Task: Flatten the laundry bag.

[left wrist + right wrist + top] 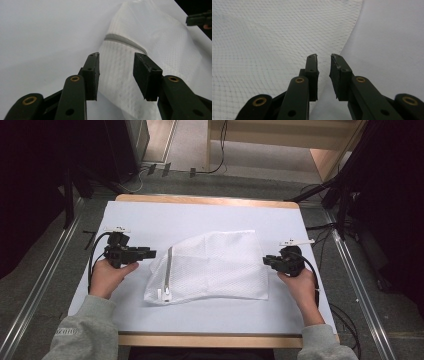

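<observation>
A white mesh laundry bag [212, 265] lies flat in the middle of the white-covered table [200, 215], its grey zipper [168, 270] running along the left end. My left gripper [151, 253] hovers just left of that zipper end, jaws open with nothing between them. In the left gripper view the open jaws [117, 56] frame the bag [155, 35] and its zipper band [125, 41]. My right gripper [266, 261] sits at the bag's right edge. In the right gripper view its jaws [323, 56] stand a narrow gap apart over the bag's edge [267, 37], gripping nothing.
The table's wooden rim [210, 340] runs along the near side. Metal rails [40, 285] flank the table on the floor, cables [345, 320] trail at right, and dark stands [345, 195] rise at the far corners. The other gripper's tip [198, 20] shows beyond the bag.
</observation>
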`<state>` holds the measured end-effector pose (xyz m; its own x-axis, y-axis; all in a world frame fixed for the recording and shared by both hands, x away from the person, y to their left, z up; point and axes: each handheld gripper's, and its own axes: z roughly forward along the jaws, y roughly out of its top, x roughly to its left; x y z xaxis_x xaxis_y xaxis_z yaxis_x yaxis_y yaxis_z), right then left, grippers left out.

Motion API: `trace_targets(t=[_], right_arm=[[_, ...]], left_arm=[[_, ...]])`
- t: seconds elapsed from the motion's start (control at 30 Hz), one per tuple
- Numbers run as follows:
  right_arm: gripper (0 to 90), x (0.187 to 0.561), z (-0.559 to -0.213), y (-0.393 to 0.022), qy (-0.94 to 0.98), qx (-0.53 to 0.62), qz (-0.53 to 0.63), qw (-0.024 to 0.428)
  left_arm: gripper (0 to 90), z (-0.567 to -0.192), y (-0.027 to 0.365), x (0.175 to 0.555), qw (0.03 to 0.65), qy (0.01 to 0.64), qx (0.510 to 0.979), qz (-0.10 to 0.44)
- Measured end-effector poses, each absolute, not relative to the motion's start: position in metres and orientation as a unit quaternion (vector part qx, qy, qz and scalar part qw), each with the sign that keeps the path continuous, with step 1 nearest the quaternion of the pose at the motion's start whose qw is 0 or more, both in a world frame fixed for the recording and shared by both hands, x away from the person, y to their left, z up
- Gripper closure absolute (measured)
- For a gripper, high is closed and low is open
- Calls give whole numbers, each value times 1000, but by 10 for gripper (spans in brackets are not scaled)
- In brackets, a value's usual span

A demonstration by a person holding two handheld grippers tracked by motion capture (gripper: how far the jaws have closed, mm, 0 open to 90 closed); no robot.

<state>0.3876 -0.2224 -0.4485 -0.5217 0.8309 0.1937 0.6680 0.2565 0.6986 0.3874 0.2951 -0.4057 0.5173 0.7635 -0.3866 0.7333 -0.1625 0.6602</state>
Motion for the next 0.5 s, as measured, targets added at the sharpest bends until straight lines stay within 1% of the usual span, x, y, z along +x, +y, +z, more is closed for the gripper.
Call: trace_targets(t=[0.03,0.2,0.37,0.5], right_arm=[[773,388,-450,-222,787,476,379,106],[760,387,-453,-219,791,474,373,100],[749,385,-455,-217,794,472,371,98],[745,382,-456,-217,795,471,369,98]], left_arm=[[575,-409,292,399,423,493,760,11],[563,-418,276,423,418,486,768,2],[539,-431,258,436,405,480,778,-9],[530,-438,250,439,397,474,786,-16]])
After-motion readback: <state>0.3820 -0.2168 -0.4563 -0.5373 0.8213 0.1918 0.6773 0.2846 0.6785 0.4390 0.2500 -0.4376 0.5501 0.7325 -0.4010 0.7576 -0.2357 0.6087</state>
